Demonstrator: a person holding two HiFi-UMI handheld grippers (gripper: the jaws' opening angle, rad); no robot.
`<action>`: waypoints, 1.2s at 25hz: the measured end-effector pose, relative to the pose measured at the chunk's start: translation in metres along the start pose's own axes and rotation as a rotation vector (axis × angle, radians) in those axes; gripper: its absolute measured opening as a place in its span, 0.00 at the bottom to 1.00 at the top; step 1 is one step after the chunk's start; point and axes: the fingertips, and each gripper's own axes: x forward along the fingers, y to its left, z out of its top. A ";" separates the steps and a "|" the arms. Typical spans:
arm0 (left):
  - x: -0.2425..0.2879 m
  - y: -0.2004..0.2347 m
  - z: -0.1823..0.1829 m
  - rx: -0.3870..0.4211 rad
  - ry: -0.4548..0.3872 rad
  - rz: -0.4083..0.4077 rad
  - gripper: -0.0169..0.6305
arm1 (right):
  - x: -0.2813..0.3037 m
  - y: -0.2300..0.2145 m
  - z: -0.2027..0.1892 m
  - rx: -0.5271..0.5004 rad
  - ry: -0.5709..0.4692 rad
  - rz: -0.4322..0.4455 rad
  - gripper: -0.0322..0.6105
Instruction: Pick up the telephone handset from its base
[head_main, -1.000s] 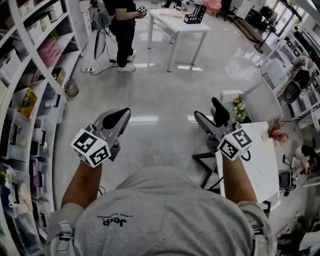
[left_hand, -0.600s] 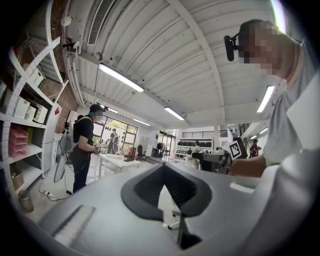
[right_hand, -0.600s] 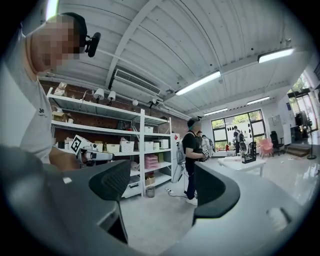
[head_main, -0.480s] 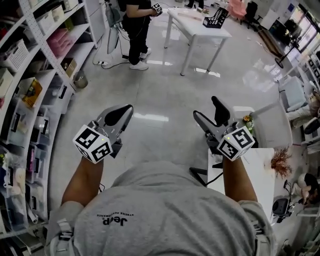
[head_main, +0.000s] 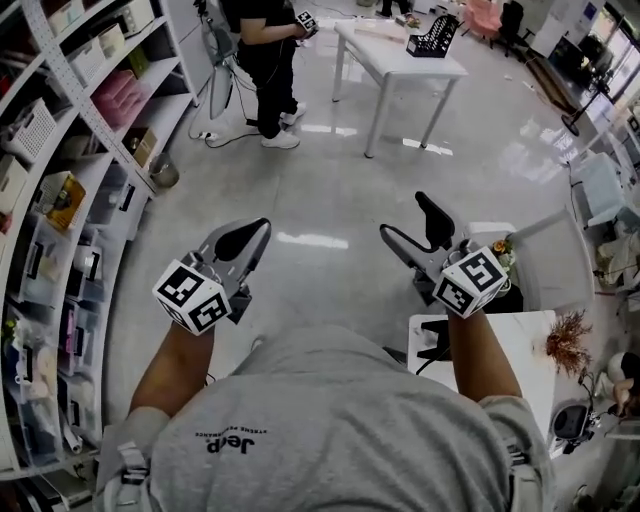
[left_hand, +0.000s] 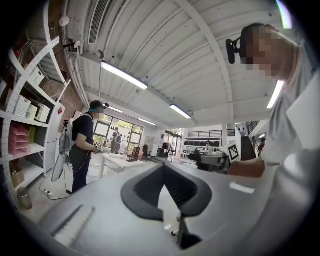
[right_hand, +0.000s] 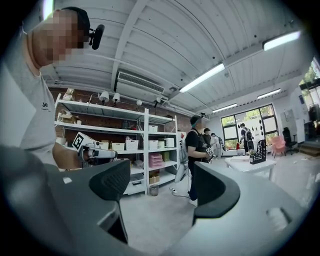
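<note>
No telephone or handset shows clearly in any view. My left gripper (head_main: 252, 232) is held out at waist height over the shiny grey floor, its jaws closed together with nothing in them. In the left gripper view the dark pads (left_hand: 200, 192) meet at the tip of the left gripper (left_hand: 164, 170). My right gripper (head_main: 404, 216) is held level with it, open, with a wide empty gap between its fingers. The right gripper view shows the right gripper (right_hand: 162, 172) open onto floor and shelving.
Tall white shelves (head_main: 60, 200) full of boxes line the left. A white desk (head_main: 500, 345) with a dried plant (head_main: 566, 335) sits under my right arm. Farther off another person (head_main: 265, 50) stands beside a white table (head_main: 400, 62) carrying a black rack (head_main: 430, 35).
The whole scene has slid past as I moved: the white desk at the right now lies closer under my right arm. Both grippers keep their pose, left shut and right open.
</note>
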 end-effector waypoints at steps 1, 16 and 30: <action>-0.001 0.008 0.002 0.002 -0.002 -0.009 0.11 | 0.004 0.001 0.001 -0.010 -0.003 -0.012 0.63; 0.085 -0.039 -0.028 0.064 0.121 -0.361 0.11 | -0.091 -0.021 -0.021 -0.048 0.053 -0.339 0.63; 0.200 -0.289 -0.163 0.076 0.295 -0.849 0.11 | -0.333 -0.030 -0.155 -0.031 0.319 -0.583 0.63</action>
